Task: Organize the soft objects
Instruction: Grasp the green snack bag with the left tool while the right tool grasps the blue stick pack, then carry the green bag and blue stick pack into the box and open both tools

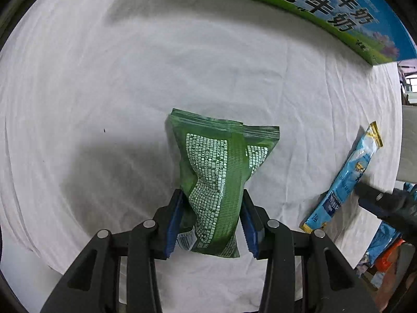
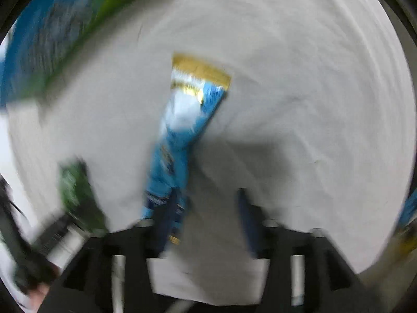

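Note:
A green snack bag (image 1: 221, 172) with white print lies on the white cloth, and my left gripper (image 1: 212, 203) is shut on its near half, blue pads pressing both sides. A long blue packet with gold ends (image 1: 346, 180) lies to the right; my right gripper shows beside it as a dark shape (image 1: 375, 203). In the blurred right wrist view, the blue packet (image 2: 179, 135) lies ahead, its near end against the left finger (image 2: 166, 216). My right gripper (image 2: 206, 208) is open, not closed on it. The green bag (image 2: 75, 190) shows at the left.
A large blue and green milk carton box (image 1: 325, 7) stands at the far edge of the cloth and shows blurred in the right wrist view (image 2: 52, 34). The white cloth (image 1: 104, 91) covers the table. Coloured clutter (image 1: 383, 250) sits beyond the right edge.

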### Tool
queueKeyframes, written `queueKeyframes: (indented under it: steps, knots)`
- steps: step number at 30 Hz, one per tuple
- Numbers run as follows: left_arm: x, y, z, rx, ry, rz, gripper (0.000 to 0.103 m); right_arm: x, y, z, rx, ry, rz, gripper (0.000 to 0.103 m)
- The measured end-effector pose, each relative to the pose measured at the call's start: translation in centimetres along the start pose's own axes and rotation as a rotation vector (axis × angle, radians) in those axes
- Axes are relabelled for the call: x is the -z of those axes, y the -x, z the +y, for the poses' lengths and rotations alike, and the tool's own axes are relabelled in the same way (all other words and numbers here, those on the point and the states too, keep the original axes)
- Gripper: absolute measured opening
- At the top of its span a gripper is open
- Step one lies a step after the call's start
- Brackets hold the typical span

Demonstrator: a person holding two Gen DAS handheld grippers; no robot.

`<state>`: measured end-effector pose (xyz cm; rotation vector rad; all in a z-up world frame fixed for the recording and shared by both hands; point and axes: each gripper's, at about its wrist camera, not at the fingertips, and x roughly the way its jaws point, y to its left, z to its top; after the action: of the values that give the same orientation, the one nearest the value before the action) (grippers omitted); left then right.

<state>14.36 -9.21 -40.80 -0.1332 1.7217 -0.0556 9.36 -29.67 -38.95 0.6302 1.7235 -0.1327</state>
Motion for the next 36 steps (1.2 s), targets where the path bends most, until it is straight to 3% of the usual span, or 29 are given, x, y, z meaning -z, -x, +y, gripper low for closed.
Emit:
queueKeyframes:
  steps: [1, 3, 6, 9, 11, 15, 17, 27, 36]
  knots:
    - [-0.2, -0.2, 0.4, 0.006, 0.004, 0.003, 0.041, -0.1, 0.1, -0.1, -0.027, -0.028, -0.013, 0.077]
    - [-0.5, -0.4, 1.2, 0.02, 0.018, 0.009, 0.043, -0.5, -0.5, 0.3, -0.05, -0.051, -0.011, 0.077]
    - [-0.8, -1.2, 2.5, 0.025, 0.025, 0.026, 0.049, -0.3, -2.2, 2.9, 0.008, -0.03, -0.007, 0.076]
    - [-1.2, -1.5, 2.5, 0.022, 0.038, 0.032, 0.049, 1.2, -3.5, 6.1, 0.188, 0.085, -0.053, 0.053]
    - [-1.6, -1.2, 2.8, 0.003, 0.028, 0.035, 0.049, 1.8, -3.7, 7.6, 0.253, 0.169, -0.064, 0.035]
    - [-1.6, -1.7, 1.1, -0.059, -0.036, 0.028, 0.049, 2.4, -4.2, 9.6, 0.315, 0.296, -0.05, 0.03]
    - [-1.4, -1.7, 0.6, -0.06, -0.058, 0.012, 0.044, 3.1, -4.4, 10.9, 0.326, 0.336, -0.039, 0.026]
    - [1.2, 1.1, 2.0, 0.014, -0.036, -0.065, 0.039, 4.2, -0.1, 10.1, 0.237, 0.398, -0.039, 0.021]
    - [2.0, 8.5, 2.6, 0.114, -0.057, -0.196, 0.039, 3.4, 7.9, 10.2, 0.136, 0.471, -0.083, 0.021]
